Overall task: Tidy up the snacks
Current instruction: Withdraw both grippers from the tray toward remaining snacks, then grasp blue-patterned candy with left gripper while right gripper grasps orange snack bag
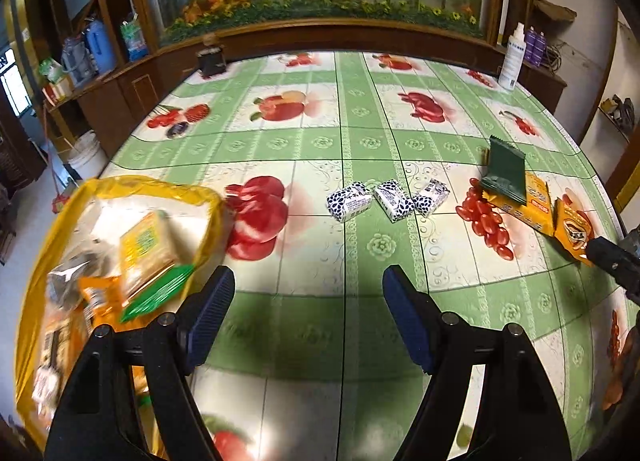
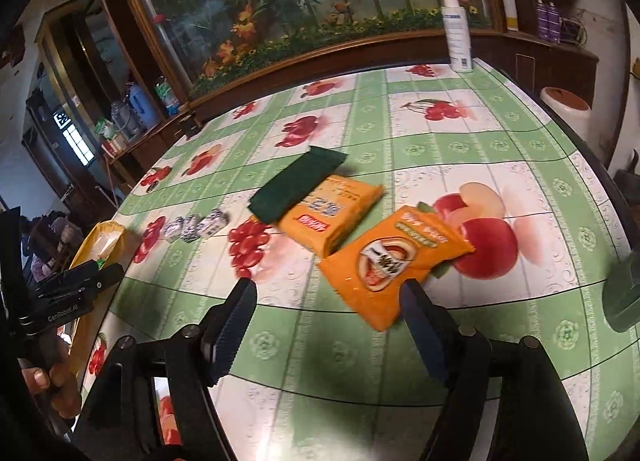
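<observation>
Green-checked fruit tablecloth (image 1: 360, 141) covers most of the table, with lots of bare room across the middle and far half. The far edge butts up against a dark wooden cabinet, where a white spray bottle (image 2: 457, 29) stands near the corner. On the left side the table drops off right by a yellow bag (image 1: 120, 189) already stuffed with packets, blurry in the left wrist view.

The left gripper (image 1: 308, 281) hangs over open cloth with its jaws spread wide and nothing between them. Three small black-and-white wrapped snacks (image 1: 387, 199) sit in a row straight ahead of it, well clear of its fingertips.

The right gripper (image 2: 328, 297) is also wide open and empty. An orange snack packet (image 2: 394, 261) lies just ahead of it, its near corner touching or almost touching the right finger, hard to tell which. Behind it sits a second orange pack (image 2: 332, 217), with a dark green packet (image 2: 298, 181) overlapping its far end
</observation>
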`<state>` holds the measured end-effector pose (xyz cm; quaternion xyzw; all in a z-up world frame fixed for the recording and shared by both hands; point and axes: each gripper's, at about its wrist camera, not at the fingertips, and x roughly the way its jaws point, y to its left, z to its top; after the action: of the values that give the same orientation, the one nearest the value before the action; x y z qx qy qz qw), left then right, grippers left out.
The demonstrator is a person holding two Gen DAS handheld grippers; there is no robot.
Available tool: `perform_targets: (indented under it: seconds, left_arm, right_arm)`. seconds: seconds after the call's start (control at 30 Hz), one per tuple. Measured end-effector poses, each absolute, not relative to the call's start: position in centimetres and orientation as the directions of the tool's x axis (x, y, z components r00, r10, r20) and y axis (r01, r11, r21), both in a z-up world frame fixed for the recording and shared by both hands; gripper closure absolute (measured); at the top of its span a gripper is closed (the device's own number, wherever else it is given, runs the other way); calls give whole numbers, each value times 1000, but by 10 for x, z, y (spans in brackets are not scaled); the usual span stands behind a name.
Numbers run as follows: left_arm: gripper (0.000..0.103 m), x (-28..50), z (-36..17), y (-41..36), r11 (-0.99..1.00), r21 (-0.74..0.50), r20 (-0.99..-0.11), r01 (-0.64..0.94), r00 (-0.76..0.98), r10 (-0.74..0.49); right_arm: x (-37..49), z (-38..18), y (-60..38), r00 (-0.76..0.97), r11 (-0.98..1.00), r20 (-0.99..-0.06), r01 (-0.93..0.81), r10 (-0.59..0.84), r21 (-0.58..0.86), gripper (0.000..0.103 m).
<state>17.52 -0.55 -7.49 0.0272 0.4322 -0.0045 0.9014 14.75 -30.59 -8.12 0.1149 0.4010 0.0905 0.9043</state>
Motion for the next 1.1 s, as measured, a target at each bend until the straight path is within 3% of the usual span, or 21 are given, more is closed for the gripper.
perform_targets:
  seconds: [0.3,0.5,0.73,0.8,0.83,0.87,0.9,1.0,1.1]
  left_arm:
    - [27,215,-95,-15,995,50,-807,80,591,-7]
    - [26,239,-104,-25,987,98,-814,130,581,4]
    - [27,256,-106,-30,985,57,-801,165,596,-54]
    - [42,255,-107,-29,983,16,-799,182,593,-97]
    - [47,255,-106,-30,981,-4,-800,192,588,-118]
    - [58,253,-105,-31,981,-4,-798,194,591,-120]
    - [71,252,-105,-33,980,-2,-798,199,591,-122]
    - [72,246,-104,-36,980,-8,-800,201,586,-126]
    - [72,239,-103,-36,980,-33,-805,198,576,-144]
  right_arm:
    - [169,-91,-329,645,963,-746,55,168,264,22]
    - [192,-101,-317,616,975,-782,98,97,198,22]
    - [203,-106,-311,610,992,-792,97,0,75,21]
    - [203,-106,-309,607,995,-795,88,-10,54,21]
    - [203,-107,-308,604,996,-797,81,-21,35,23]
    - [204,-107,-307,604,997,-797,76,-27,24,26]
    - [202,-106,-307,607,997,-794,71,-33,12,36]
    - [201,-105,-310,615,998,-786,65,-52,-16,55]
    - [198,-105,-314,617,998,-786,58,-44,-11,63]
